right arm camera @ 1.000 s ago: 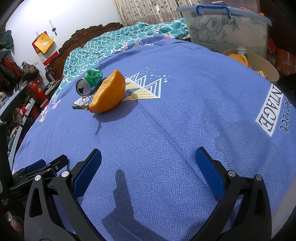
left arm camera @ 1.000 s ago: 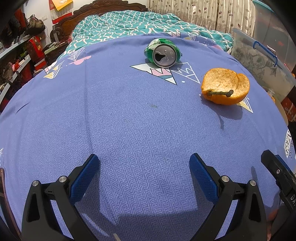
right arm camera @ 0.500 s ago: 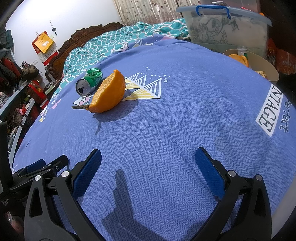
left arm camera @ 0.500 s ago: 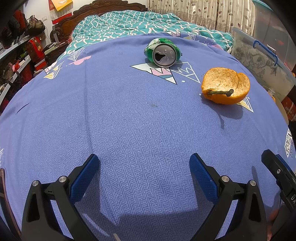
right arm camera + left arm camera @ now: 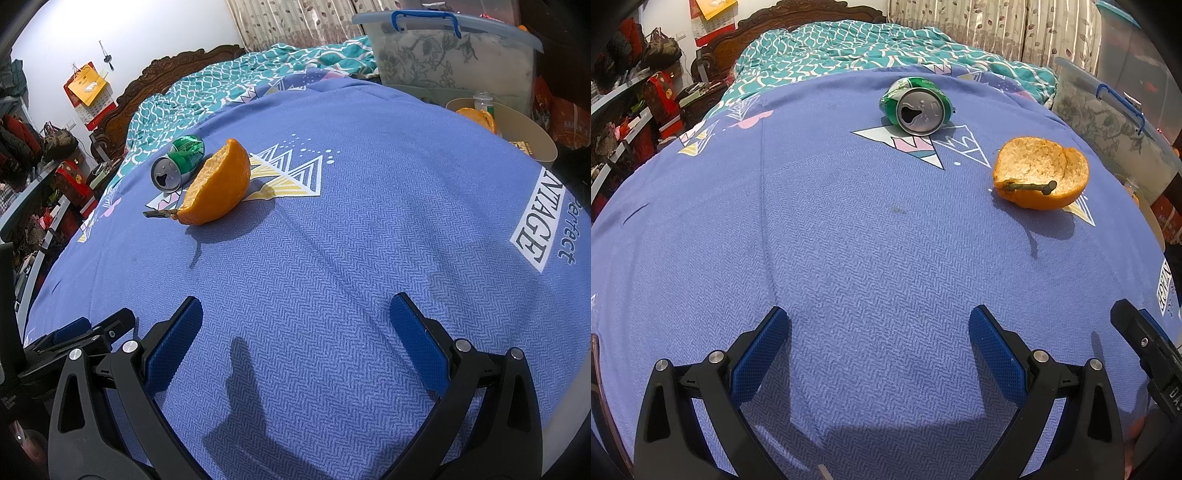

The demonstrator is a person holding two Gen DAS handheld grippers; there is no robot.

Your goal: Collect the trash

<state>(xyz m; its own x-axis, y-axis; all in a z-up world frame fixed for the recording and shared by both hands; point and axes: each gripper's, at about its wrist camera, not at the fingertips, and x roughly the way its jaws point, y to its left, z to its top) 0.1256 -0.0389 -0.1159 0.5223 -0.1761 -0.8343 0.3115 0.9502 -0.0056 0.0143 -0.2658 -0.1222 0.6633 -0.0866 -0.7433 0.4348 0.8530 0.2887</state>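
A crushed green can (image 5: 918, 107) lies on its side on the blue bedsheet (image 5: 849, 240), its open top facing me. An orange peel half with a stem (image 5: 1039, 173) lies to its right. Both also show in the right wrist view, the can (image 5: 177, 162) just behind the peel (image 5: 218, 184). My left gripper (image 5: 879, 325) is open and empty, well short of both. My right gripper (image 5: 295, 314) is open and empty beside it. A beige bin (image 5: 517, 129) holding peel and a bottle stands off the bed's right edge.
A clear lidded storage box (image 5: 450, 51) stands behind the bin. A teal quilt (image 5: 849, 51) and a carved wooden headboard (image 5: 798, 14) lie at the far end. Cluttered shelves (image 5: 624, 110) run along the left.
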